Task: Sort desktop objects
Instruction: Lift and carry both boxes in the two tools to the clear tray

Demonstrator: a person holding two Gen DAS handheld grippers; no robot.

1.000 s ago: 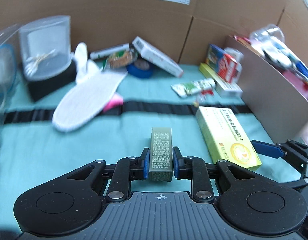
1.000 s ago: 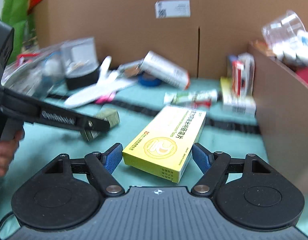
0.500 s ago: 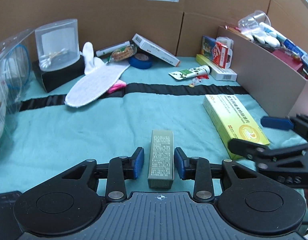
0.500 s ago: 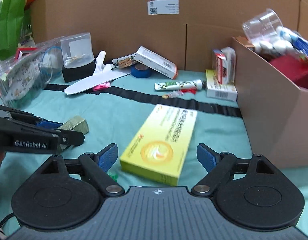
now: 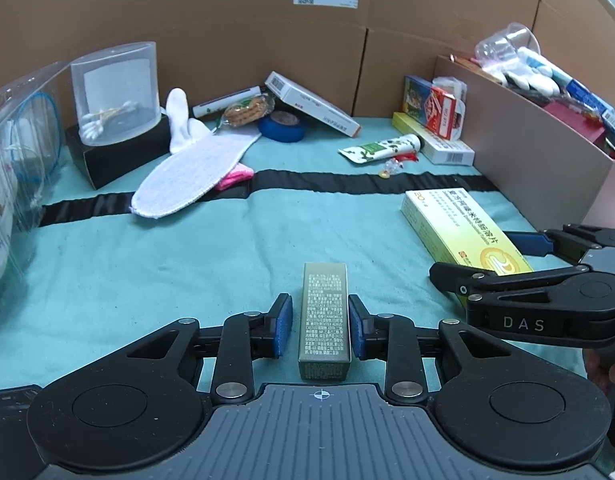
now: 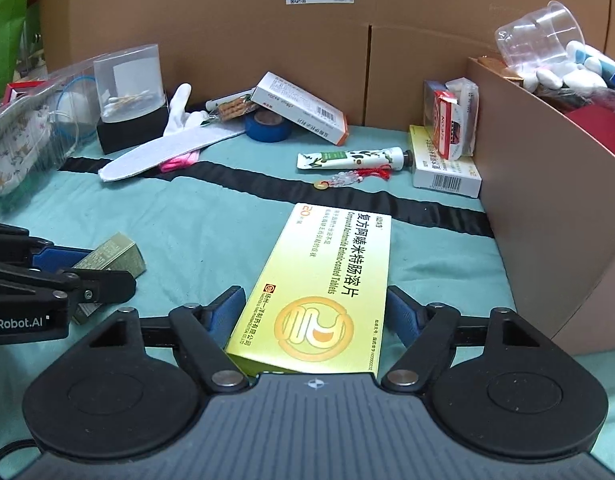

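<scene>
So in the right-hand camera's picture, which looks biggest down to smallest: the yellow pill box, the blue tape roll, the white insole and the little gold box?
1. Yellow pill box, though it lies nearest the camera, which inflates it.
2. White insole.
3. Gold box and blue tape roll look alike; the gold box is partly hidden by the left gripper, so no ranking.

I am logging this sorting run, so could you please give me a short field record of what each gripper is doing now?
left gripper: open, fingers either side of the olive box, small gaps visible
right gripper: open, fingers astride the yellow box
surface: teal cloth
bin: cardboard box on the right, already holding items
</scene>
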